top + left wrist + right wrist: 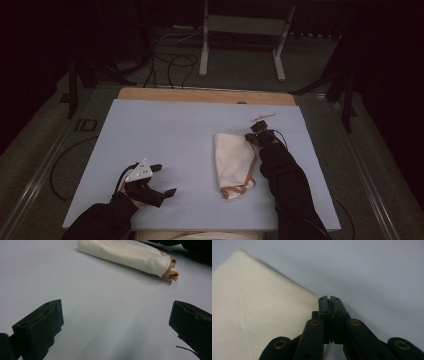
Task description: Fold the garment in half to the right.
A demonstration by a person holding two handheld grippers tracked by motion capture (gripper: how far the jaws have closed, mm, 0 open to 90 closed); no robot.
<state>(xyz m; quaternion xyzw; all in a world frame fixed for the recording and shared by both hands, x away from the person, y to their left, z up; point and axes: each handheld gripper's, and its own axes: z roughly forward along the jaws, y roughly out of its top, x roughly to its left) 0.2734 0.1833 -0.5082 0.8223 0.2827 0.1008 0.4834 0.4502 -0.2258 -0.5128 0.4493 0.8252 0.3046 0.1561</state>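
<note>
- Your pale blue table mat (pixel 165 130) is lying broad and bare to the left of the folded cloth (pixel 232 162).
- The folded cloth is sitting right of the mat's middle, its far right corner at your right gripper (pixel 256 134).
- Your right gripper is clenching; whether cloth is pinched, I cannot tell.
- Your left gripper (pixel 162 180) is resting released, well left of the cloth.

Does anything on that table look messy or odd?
Mostly tidy. The folded white cloth lies slightly askew on the blue table, and a brown edge pokes out untidily at its near end. Nothing is spilled or broken.
</note>
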